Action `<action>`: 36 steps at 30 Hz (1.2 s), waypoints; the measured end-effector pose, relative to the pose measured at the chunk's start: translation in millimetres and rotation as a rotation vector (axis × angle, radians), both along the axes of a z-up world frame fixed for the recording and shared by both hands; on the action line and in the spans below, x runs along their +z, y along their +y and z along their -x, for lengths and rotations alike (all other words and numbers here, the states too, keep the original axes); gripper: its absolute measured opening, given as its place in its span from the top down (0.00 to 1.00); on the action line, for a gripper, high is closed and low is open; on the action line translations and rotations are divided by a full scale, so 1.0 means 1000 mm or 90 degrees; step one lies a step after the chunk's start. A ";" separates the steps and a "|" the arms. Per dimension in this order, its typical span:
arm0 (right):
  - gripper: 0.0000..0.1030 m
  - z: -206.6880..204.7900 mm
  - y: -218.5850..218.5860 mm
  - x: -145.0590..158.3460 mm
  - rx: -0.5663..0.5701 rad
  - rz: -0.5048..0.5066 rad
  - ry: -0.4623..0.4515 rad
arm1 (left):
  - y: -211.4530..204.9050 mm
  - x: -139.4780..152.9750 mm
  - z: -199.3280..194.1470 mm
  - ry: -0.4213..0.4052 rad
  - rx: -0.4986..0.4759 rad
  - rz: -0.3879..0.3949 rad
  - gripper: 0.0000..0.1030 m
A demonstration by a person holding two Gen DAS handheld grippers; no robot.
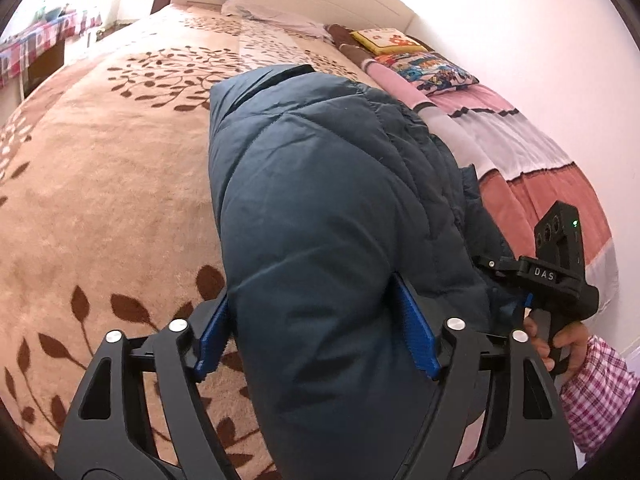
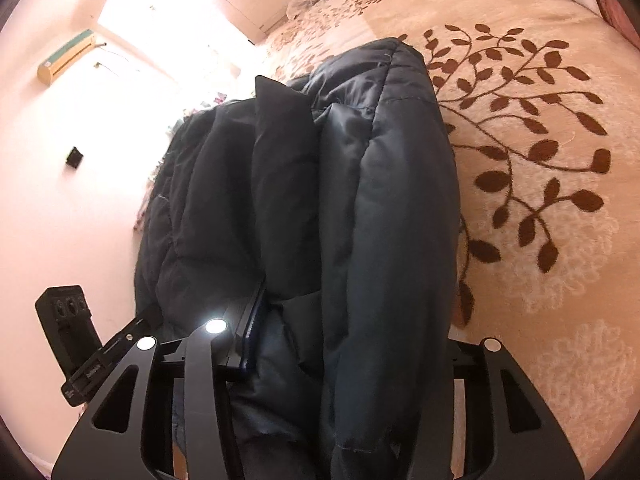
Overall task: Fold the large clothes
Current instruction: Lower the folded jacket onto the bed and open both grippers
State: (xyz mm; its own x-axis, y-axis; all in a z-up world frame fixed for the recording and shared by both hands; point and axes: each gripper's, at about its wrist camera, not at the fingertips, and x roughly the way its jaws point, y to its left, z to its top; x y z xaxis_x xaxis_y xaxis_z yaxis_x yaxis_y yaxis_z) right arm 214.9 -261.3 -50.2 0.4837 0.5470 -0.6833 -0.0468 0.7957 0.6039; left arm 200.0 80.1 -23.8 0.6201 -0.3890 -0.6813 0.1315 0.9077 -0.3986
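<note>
The left gripper (image 1: 316,332) is sitting nearest the lens, its blue-padded jaws spread wide around a thick roll of the dark blue puffer jacket (image 1: 320,184) — both pads are lying against the sides of the padding, so it is clamped on the jacket rather than standing free. In the right wrist view the right gripper (image 2: 348,344) is holding the same jacket (image 2: 312,208) in bunched layers; one pad is pressing into the folds, while the other is hidden behind the fabric, so the hold looks real but only one side of it is showing.

The jacket is stretching away from both cameras over the bed (image 1: 100,184), above the beige leaf-patterned blanket (image 2: 540,160), with its far end resting near the pink striped bedding (image 1: 532,168).

The risks, as I judge them:
- The slick, puffy shell is compressing under the pads — it may be slipping out if either hand pulls sideways.
- The two grippers are standing close together, with the person's hand (image 1: 560,344) just beside the left one; a careless swing could be knocking them together.
- Loose layers in the right grasp may be spilling open and undoing the fold.
- The far end could be dragging the pillows (image 1: 420,60) at the wall side.
</note>
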 end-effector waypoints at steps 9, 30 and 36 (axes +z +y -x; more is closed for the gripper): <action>0.25 0.000 -0.026 0.007 -0.059 -0.034 0.037 | -0.001 0.013 0.022 0.003 0.040 -0.017 0.21; 1.00 0.094 0.016 0.016 0.002 0.122 0.042 | -0.036 0.009 0.104 0.049 0.023 -0.091 0.21; 1.00 0.098 0.020 0.012 -0.015 0.120 0.065 | -0.006 -0.010 0.102 0.091 0.046 -0.026 0.21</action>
